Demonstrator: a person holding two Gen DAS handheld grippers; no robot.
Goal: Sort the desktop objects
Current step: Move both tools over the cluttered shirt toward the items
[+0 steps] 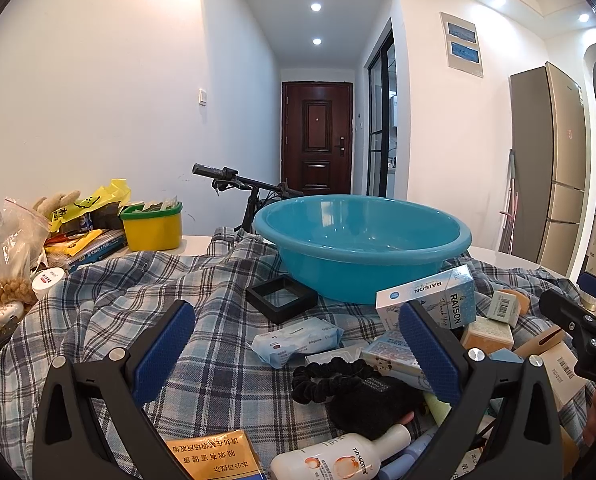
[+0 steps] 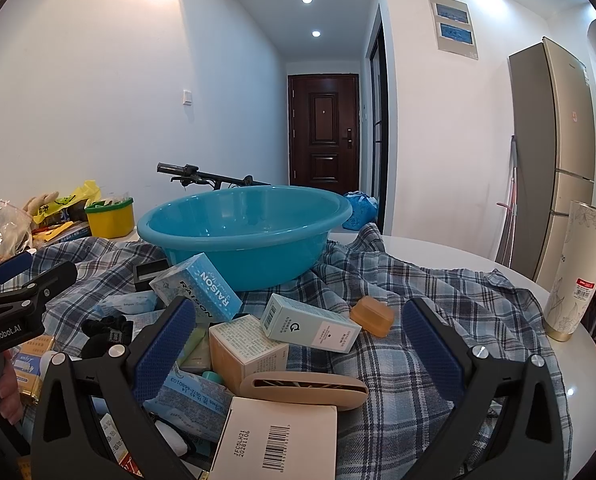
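With both the left gripper (image 1: 298, 344) and right gripper (image 2: 298, 340) spread wide and empty above the near clutter, a sensible start is lifting the topmost RAISON box (image 2: 197, 293) into the far blue basin (image 2: 242, 236).

So the basin (image 1: 361, 248) sits on the checked cloth (image 1: 202, 344) at the back, a pile of boxes (image 2: 254, 344) in front of it, a tub (image 1: 152, 226) off left, and a tall tube (image 2: 577, 272) far right.
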